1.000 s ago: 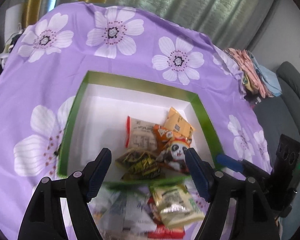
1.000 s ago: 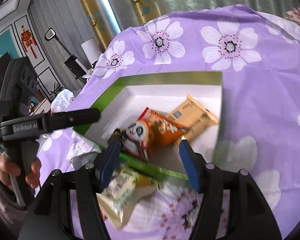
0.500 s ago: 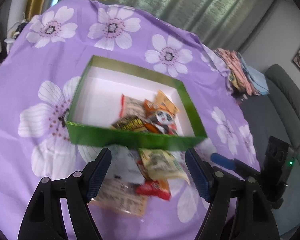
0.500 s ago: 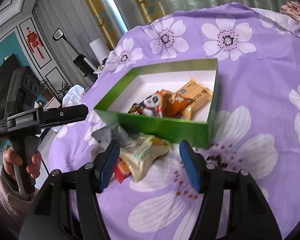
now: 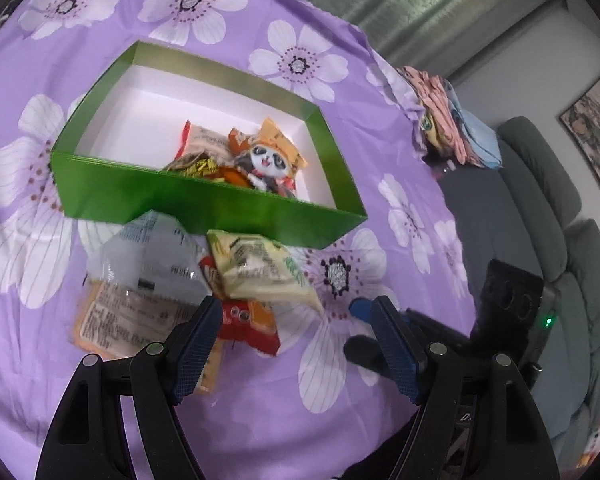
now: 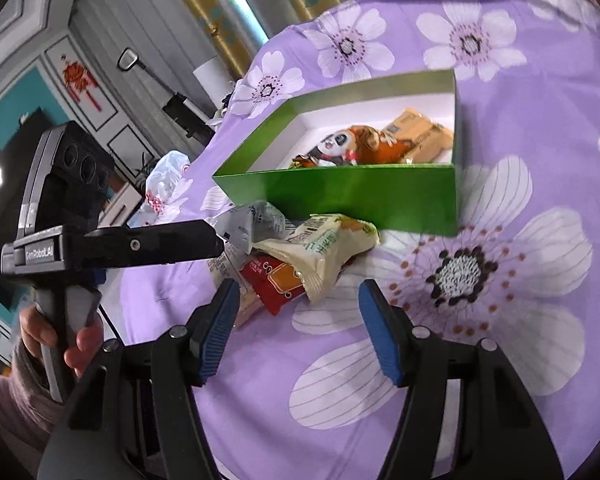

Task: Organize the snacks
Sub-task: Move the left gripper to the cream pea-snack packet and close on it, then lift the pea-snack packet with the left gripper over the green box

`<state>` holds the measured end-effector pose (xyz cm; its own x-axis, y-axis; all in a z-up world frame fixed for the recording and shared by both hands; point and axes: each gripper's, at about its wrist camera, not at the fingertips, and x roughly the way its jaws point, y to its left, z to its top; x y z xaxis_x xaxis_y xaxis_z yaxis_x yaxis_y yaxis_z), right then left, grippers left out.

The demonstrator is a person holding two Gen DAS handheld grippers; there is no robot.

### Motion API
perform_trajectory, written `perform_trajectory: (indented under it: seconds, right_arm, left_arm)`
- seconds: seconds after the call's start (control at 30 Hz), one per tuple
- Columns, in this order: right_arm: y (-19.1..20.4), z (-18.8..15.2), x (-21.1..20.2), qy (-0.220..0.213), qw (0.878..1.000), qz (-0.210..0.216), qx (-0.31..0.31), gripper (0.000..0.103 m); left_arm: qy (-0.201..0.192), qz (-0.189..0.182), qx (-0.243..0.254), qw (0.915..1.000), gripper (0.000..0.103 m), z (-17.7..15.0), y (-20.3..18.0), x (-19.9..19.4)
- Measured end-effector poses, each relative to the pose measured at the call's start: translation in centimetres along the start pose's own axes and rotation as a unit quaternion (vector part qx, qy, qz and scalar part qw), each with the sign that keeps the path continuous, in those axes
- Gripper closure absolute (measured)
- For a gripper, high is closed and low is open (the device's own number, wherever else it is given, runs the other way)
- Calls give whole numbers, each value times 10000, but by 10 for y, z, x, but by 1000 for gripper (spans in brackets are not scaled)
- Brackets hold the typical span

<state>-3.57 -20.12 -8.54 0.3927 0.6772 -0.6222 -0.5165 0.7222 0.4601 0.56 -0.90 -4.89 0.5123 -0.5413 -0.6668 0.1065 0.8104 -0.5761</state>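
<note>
Scanned left to right, the loose pile is met first: a clear pack lies leftmost over a tan pack, then a red pack, then a cream pack on top at the pile's right side, all on the purple cloth of the tabletop, just in front of the near wall of the green box. Inside the box, several snacks are already bunched toward its right half, a panda pack among them; the left half is seen bare. The left gripper is held released, nothing between its jaws, with its left finger over the edge of the red and tan packs; the pile is judged to lie ahead and slightly left of its centre line. The right gripper is likewise released and empty; from it the cream pack lies ahead and a little left, its long axis running slantwise from near-left to far-right, roughly across the jaw gap rather than along it. Neither gripper is seen touching a pack. The cream pack is judged the likeliest next pick, being topmost and unpinned; both grippers look about equally near it, the right one more squarely lined up. The box sits directly beyond the pile, so the carry is judged short and forward over the near wall. The right side of the tabletop is seen carrying no snacks.
</note>
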Motion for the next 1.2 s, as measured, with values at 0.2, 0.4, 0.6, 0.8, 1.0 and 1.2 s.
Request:
perform_trajectory:
  seconds: [0.2,0.4,0.6,0.8,1.0,1.2]
  right_arm:
    - [-11,4,2,-142,9990,164,380,40]
    - [-18,10,18,-84,9974,287,658,40]
    - [-20,11,34,77,9965,393,736,41]
    - [-23,8,43,267,9960,435,730,45]
    - [-22,5,50,401,9961,426,654,64]
    - [-20,5,54,415,9979,279,407,74]
  left_arm:
    - [86,7,98,9999,27,25,-8,15]
    - [514,129,101,9985,27,35,-7,48]
    - [897,487,-66,9948,27,31,3,65]
    - [1102,546,-240,9921,27,23,15,70]
    - [965,512,-239,9937,33,18,15,69]
    - [826,649,-99,9944,52,14,15,68]
